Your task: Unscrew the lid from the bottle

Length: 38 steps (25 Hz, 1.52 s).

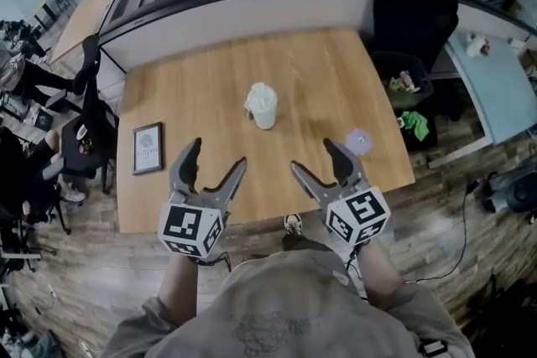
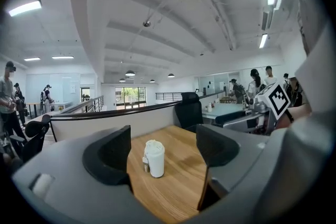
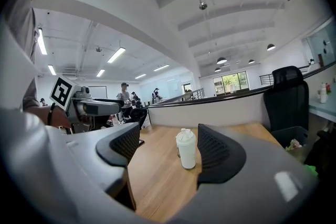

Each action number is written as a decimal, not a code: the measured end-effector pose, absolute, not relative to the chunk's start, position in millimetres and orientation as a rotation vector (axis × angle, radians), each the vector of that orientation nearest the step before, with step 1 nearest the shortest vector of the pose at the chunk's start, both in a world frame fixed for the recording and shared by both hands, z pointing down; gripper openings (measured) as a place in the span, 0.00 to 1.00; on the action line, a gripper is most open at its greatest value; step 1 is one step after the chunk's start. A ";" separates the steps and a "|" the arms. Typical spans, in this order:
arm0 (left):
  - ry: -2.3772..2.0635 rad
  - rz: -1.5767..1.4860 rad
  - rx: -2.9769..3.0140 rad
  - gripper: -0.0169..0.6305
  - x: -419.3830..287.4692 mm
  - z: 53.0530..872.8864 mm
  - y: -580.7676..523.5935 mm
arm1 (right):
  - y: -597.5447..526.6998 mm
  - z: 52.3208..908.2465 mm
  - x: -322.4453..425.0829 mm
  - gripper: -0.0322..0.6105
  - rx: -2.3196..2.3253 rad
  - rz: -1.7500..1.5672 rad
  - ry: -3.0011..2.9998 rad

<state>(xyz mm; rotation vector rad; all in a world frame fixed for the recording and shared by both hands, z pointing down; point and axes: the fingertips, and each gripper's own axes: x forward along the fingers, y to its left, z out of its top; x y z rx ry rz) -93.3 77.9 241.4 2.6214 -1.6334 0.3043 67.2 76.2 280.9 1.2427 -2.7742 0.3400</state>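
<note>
A white bottle (image 1: pixel 262 106) with its white lid on stands upright near the middle of the wooden table (image 1: pixel 336 71). It shows ahead between the jaws in the left gripper view as the bottle (image 2: pixel 154 158) and in the right gripper view as the bottle (image 3: pixel 186 149), a small tag hanging at its side. My left gripper (image 1: pixel 218 160) hovers over the table's near edge, open and empty. My right gripper (image 1: pixel 318 158) is beside it on the right, also open and empty. Both are well short of the bottle.
A small framed card (image 1: pixel 148 148) lies on the table's left part. A pale purple round thing (image 1: pixel 359 141) lies near the right edge. A black office chair (image 1: pixel 415 8) and a bin (image 1: pixel 405 88) stand off the far right corner. A low partition wall (image 1: pixel 252 8) bounds the back.
</note>
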 end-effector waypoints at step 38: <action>-1.069 0.362 2.915 0.61 -77.4 313.4 -55.8 | -76.4 416.1 -16.7 0.68 0.999 0.462 -2.756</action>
